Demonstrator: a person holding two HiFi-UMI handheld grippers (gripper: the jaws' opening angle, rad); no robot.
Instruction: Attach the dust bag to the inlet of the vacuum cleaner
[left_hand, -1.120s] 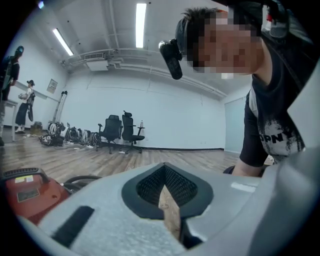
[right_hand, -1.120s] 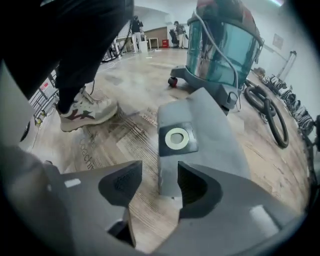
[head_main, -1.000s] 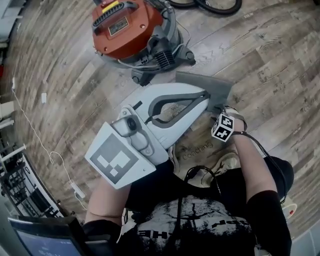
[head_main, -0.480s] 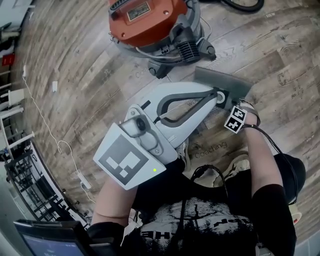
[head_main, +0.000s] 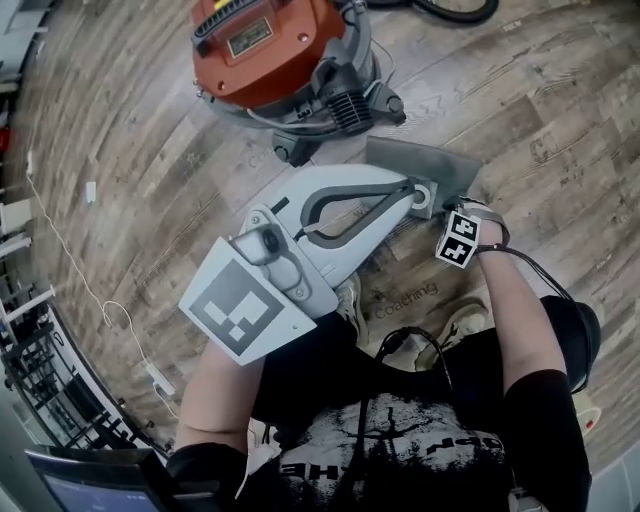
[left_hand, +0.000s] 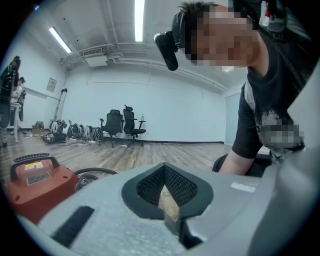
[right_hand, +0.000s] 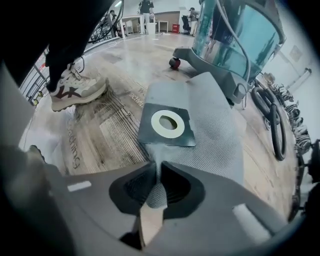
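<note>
**Right gripper** (right_hand: 157, 175), mine: points down at the wood floor (head_main: 130, 150). Its jaws have just been closing and now pinch a raised fold of grey fabric between the pads.

**Dust bag** (right_hand: 215, 130): the fabric in that grip. The rest of it lies flat on the floor, close by the vacuum's wheeled base. Its dark card collar (right_hand: 150, 135), with a pale ring round the hole, faces up just beyond my jaws.

**Left gripper** (left_hand: 165, 187), mine: the jaws are fully together with nothing between them. I hold it roughly level above the floor, apart from the bag.

**Vacuum cleaner** (head_main: 265, 45): orange lid, standing upright. I cannot make out its inlet.

**Sundries:** my shoe (right_hand: 75, 90) beside the bag, and a black hose (right_hand: 276, 125) on the floor beyond it.
</note>
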